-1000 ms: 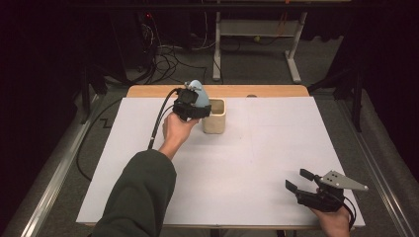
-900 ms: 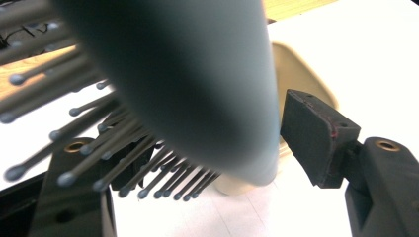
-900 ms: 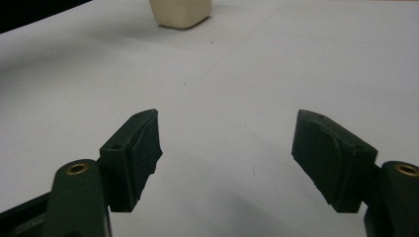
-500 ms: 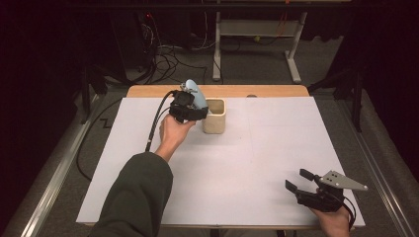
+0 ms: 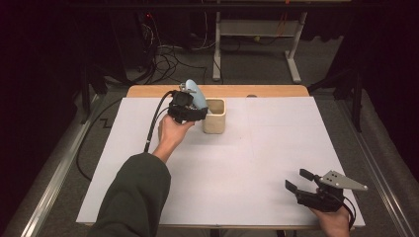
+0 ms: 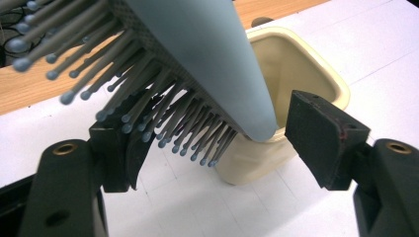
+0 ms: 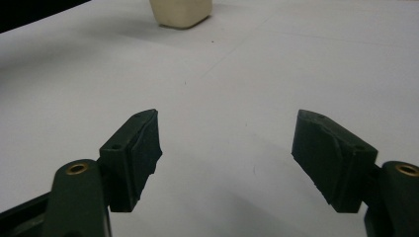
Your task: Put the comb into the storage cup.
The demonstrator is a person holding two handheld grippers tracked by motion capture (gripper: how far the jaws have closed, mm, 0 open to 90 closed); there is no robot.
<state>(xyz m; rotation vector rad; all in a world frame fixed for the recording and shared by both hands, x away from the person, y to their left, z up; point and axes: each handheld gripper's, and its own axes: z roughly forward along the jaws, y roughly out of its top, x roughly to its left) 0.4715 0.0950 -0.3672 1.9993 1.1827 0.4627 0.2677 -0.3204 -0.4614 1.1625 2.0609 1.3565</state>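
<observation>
A light blue hairbrush point(image 5: 193, 94) with grey ball-tipped bristles point(image 6: 148, 113) stands up out of my left gripper point(image 5: 190, 111), which is shut on it. The bristles press against one jaw and the smooth back faces the other. The brush hangs just left of a cream square cup point(image 5: 214, 116), whose hollow inside point(image 6: 296, 64) lies right behind the brush tip. My right gripper point(image 5: 299, 179) rests low at the table's near right corner, open, with bare white surface between its jaws point(image 7: 230, 148). The cup point(image 7: 180, 12) sits far ahead of it.
A white sheet point(image 5: 257, 158) covers the table, with a wooden strip point(image 5: 276, 91) along the back edge. The left gripper's black cable point(image 5: 153, 123) trails off the table's left side. Dark floor, loose cables and a white stand lie beyond.
My left gripper with the brush has drifted slightly left, away from the cup. The right gripper has stayed put.
</observation>
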